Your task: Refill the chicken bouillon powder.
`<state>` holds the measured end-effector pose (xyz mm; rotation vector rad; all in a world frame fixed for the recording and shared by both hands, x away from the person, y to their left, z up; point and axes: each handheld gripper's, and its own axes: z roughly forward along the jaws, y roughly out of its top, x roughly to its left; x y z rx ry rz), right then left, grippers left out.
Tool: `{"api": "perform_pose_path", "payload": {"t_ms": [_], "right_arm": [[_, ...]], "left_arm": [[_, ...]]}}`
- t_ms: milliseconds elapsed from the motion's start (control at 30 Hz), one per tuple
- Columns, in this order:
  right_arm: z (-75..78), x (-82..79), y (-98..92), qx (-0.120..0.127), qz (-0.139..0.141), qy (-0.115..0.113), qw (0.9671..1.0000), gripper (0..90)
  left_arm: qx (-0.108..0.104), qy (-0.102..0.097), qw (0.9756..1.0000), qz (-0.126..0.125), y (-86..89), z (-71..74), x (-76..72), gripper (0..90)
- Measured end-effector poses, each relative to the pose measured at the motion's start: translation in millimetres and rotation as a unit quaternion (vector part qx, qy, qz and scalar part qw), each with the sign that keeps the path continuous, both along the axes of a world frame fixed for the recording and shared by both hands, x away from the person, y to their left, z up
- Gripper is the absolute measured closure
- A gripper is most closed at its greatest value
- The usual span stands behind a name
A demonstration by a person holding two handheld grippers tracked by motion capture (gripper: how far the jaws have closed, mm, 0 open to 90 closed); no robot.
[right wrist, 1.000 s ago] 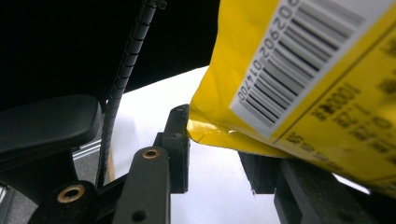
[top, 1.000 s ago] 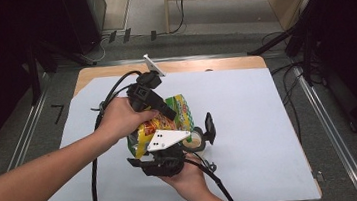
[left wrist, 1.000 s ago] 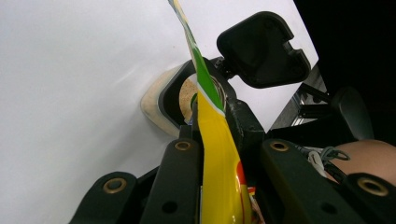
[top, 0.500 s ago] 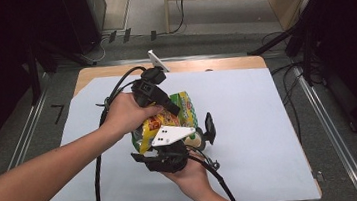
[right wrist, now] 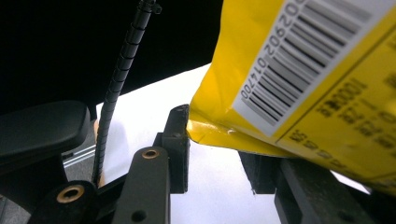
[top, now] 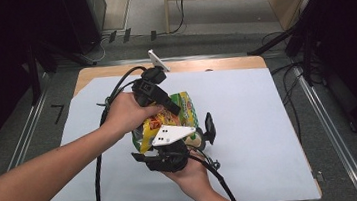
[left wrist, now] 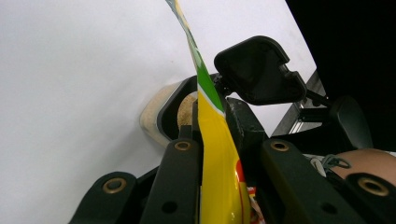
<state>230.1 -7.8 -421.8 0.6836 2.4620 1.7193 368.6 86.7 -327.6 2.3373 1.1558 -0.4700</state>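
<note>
Over the table [top: 269,121], hands [top: 127,113] clasping bag [top: 180,110]

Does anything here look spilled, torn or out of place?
Nothing looks spilled or torn. The yellow snack bag is held off the white sheet, its edge pinched in the left hand-held gripper. A small container of tan stuff sits beside the bag, its contents inside. A white bracket lies alone at the table's far edge.

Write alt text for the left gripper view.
The left gripper clamps its two black jaws on the edge of a yellow and green snack bag above white paper. Behind it sits a container of tan powder.
</note>
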Motion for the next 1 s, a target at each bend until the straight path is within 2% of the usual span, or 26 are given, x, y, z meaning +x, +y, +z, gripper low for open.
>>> {"api": "perform_pose_path", "payload": {"t_ms": [1000], "right_arm": [[0.5,-1.0,-0.2,-0.001,-0.001,-0.002,1.0,67.0]], "left_arm": [[-0.001,0.005,1.0,-0.002,-1.4,-1.5,1.1,82.5]]}}
